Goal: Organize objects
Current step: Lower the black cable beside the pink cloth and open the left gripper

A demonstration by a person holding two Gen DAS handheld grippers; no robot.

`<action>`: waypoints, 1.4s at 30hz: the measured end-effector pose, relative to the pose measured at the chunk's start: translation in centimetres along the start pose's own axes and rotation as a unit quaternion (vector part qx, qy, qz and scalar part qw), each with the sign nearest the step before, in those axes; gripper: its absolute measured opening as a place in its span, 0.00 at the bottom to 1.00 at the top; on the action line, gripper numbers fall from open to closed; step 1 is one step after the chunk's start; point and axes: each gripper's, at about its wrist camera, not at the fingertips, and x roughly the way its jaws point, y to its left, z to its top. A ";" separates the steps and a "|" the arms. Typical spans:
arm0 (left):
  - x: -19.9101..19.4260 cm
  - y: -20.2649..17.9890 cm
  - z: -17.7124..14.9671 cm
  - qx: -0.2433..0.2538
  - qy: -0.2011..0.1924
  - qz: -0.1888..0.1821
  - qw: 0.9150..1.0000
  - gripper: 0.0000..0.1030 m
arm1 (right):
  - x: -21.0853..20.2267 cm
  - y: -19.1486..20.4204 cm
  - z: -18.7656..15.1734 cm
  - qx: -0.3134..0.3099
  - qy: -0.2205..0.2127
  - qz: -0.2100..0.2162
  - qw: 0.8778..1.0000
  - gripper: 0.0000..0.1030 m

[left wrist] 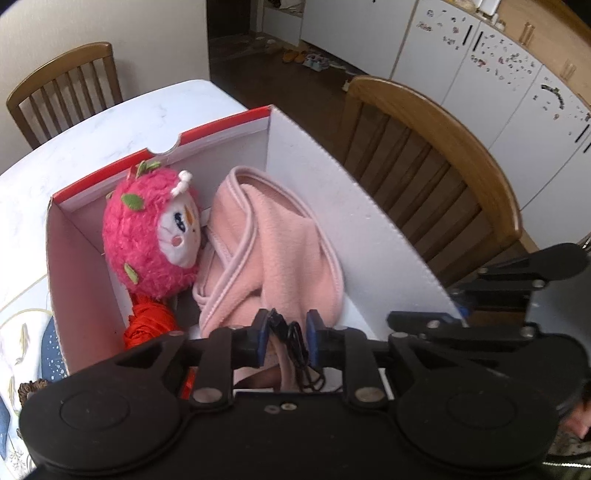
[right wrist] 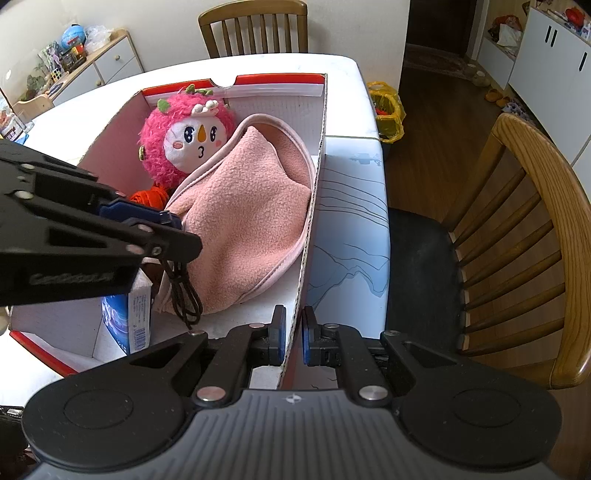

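A red-rimmed cardboard box point(right wrist: 317, 155) stands on the white table. Inside lie a pink plush doll point(right wrist: 192, 136), a folded pink fleece point(right wrist: 243, 221), an orange item point(right wrist: 151, 197) and a blue-white packet point(right wrist: 125, 314). My left gripper point(left wrist: 287, 341) is shut on a coiled black cable point(left wrist: 301, 354) and holds it over the box's near end; it also shows in the right wrist view point(right wrist: 166, 221) with the cable point(right wrist: 184, 295) hanging down. My right gripper point(right wrist: 293, 338) is shut on the box's right wall near its front corner.
A wooden chair point(right wrist: 517, 240) with a dark seat stands right of the table, another point(right wrist: 255, 29) at the far end. A yellow bag point(right wrist: 388, 110) sits on the floor. A patterned mat point(right wrist: 351, 229) covers the table beside the box. White cabinets line the back.
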 end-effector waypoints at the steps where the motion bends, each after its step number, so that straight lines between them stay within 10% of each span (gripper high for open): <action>1: 0.1 0.1 0.0 0.000 0.001 0.001 1.000 0.21 | 0.0 0.0 0.0 0.000 0.000 0.000 1.000 0.08; 9: -1.2 0.6 -0.5 -0.015 -0.019 -0.003 1.000 0.47 | 0.0 0.0 0.0 0.000 0.000 0.000 1.000 0.08; 42: -11.5 9.6 -7.3 -0.156 -0.115 0.081 0.978 0.82 | -0.2 0.7 0.1 -0.003 0.009 -0.015 1.000 0.08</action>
